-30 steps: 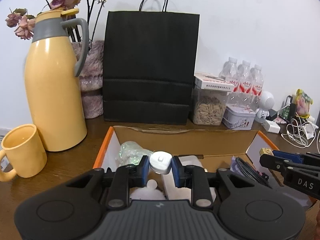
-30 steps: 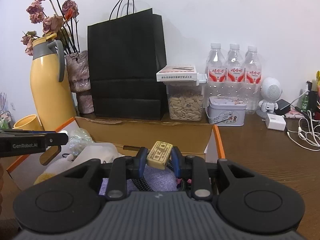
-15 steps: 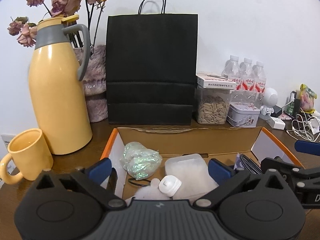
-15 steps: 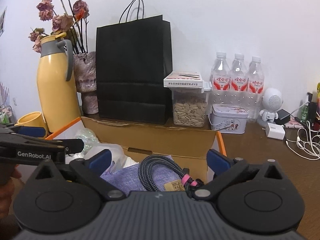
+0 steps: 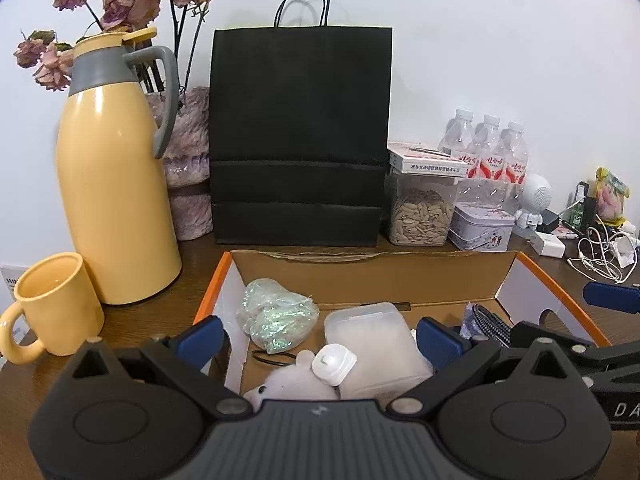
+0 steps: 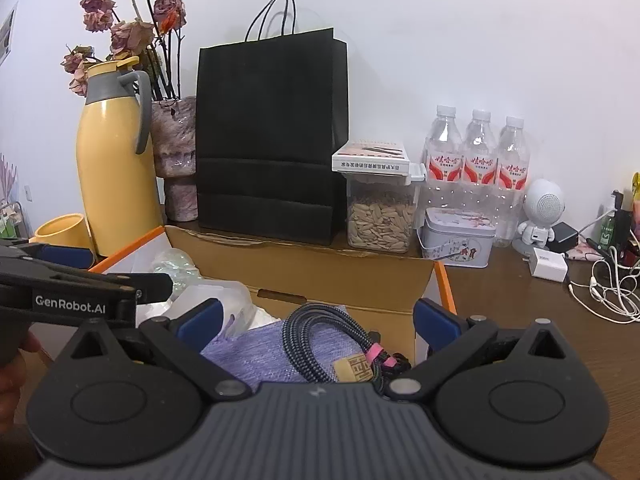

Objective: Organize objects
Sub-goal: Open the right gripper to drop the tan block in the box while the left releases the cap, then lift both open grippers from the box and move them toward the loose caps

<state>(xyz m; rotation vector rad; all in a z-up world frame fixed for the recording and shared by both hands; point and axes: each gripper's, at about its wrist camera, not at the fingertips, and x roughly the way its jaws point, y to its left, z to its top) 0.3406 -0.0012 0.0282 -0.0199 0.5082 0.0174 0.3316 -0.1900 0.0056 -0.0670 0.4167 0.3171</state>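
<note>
An open cardboard box with orange edges sits on the brown table. My left gripper is open and empty above its left part. Below it lie a small white square gadget, a white plush, a clear plastic case and an iridescent bag. My right gripper is open and empty above the box's right part. There a small tan block lies beside a coiled braided cable on a purple cloth.
Behind the box stand a black paper bag, a yellow thermos, a yellow mug, a vase of dried roses, a seed jar, a tin and water bottles. Chargers and white cables lie at right.
Both grippers have opened. The left one let go of the white gadget and the right one let go of the tan block; both now lie in the box. Both grippers have lifted slightly.
</note>
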